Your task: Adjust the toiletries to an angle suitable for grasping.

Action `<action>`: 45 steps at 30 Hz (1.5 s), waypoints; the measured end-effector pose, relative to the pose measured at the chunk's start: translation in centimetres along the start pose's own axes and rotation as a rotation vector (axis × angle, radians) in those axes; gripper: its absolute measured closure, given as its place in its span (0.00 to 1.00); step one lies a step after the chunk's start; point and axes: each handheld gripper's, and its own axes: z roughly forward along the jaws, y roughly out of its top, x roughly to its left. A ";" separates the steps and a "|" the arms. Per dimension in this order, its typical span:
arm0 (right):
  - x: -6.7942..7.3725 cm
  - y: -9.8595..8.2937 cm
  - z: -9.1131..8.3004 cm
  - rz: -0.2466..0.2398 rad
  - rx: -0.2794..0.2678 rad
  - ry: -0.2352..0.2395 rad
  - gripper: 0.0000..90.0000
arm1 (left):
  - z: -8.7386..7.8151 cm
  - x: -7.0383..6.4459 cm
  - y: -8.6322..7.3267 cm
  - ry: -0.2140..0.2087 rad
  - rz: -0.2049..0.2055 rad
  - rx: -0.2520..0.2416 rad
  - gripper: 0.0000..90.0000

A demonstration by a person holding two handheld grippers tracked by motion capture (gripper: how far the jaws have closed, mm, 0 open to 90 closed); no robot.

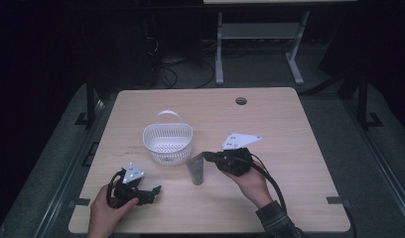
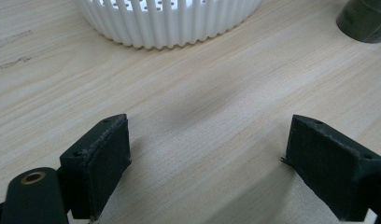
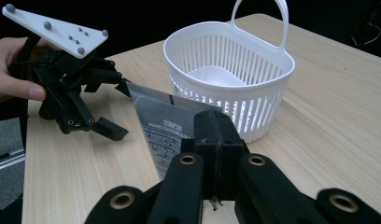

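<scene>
as right gripper [image 3: 216, 135] clamps tube [image 3: 163, 123]

table [image 1: 290, 144]: pale matt wood grain | basket [image 3: 235, 74] beyond right gripper [image 3: 215, 128]: white slotted plastic, smooth | tube [image 3: 163, 123] in its jaws: dark, glossy | left gripper [image 2: 207, 158] pads: black, matt, rough

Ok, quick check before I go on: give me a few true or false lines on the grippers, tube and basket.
1. The right gripper is shut on the tube. True.
2. The left gripper holds the basket. False: its jaws stand open over bare table.
3. The tube lies inside the basket. False: it is outside, beside the basket.
4. The basket stands upright with its handle up. True.
5. The basket is full of items. False: its bottom shows bare.
</scene>
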 end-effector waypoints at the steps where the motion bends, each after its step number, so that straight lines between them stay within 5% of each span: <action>1: 0.0 0.0 0.0 0.000 0.000 0.000 1.00 | 0.0 0.0 0.0 0.000 0.000 0.000 0.14; 35: -1.1 0.5 0.9 0.008 0.000 -0.008 1.00 | 0.0 0.0 0.0 0.001 0.003 0.001 0.14; 45: -1.2 0.3 -0.6 0.059 -0.040 -0.009 0.45 | 0.0 0.0 0.0 0.000 0.003 0.004 0.14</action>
